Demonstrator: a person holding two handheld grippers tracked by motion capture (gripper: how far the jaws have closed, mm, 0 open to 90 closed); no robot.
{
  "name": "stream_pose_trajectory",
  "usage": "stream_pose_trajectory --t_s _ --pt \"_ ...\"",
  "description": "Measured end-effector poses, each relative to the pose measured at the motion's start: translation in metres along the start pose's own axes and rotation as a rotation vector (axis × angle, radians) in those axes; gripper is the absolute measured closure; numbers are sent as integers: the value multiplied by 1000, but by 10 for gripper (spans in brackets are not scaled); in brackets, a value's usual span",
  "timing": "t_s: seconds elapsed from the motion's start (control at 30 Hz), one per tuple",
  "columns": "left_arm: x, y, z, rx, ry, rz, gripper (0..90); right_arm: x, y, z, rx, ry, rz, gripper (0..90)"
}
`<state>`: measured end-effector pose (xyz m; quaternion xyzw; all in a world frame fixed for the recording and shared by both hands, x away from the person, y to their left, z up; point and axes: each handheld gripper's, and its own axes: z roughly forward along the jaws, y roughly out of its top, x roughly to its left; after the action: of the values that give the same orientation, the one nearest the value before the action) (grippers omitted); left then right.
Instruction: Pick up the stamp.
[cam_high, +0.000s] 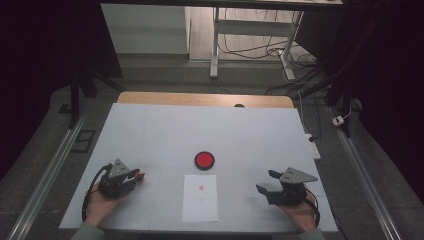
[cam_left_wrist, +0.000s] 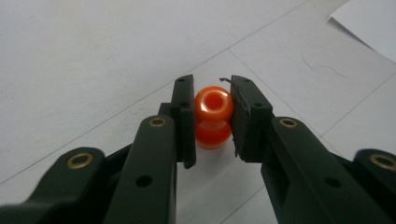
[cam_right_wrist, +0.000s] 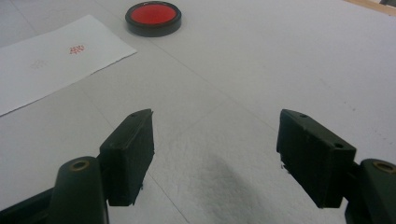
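My left gripper (cam_left_wrist: 212, 116) is clamped on a small orange stamp (cam_left_wrist: 213, 114), pads pressing both its sides, down at about eight o'clock on the white table (cam_high: 150, 130). My right gripper (cam_right_wrist: 215, 154) stands wide with nothing between its jaws, at four o'clock. Between them lies a white sheet (cam_high: 200, 197) with a red mark, and the red ink pad (cam_high: 204, 160) sits just beyond it at centre.
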<state>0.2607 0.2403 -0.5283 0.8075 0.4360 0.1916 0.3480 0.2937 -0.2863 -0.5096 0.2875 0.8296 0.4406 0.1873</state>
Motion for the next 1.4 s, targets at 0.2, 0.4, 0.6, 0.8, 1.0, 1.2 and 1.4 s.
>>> stream_pose_trajectory --t_s 0.2,0.4,0.6,0.8,1.0,1.2,1.4 --pt "0 1 -4 -28 -9 -10 723 0 0 0 -1 -3 -4 273" --pt "-1 3 -7 -46 -18 -7 723 1 1 0 4 -11 -7 274" --pt "-4 7 -13 -88 -37 -8 723 0 0 0 0 -6 -3 274" --pt "-7 11 -17 -126 -64 -12 723 1 1 0 3 -13 -4 276" --pt "-9 16 -20 -153 -84 -22 723 1 1 1 1 -8 -4 276" --pt "-10 24 -24 -179 -101 -22 723 1 1 1 4 -12 -6 277" --pt "-10 34 -29 -208 -104 -22 722 1 1 1 1 -15 -6 277"
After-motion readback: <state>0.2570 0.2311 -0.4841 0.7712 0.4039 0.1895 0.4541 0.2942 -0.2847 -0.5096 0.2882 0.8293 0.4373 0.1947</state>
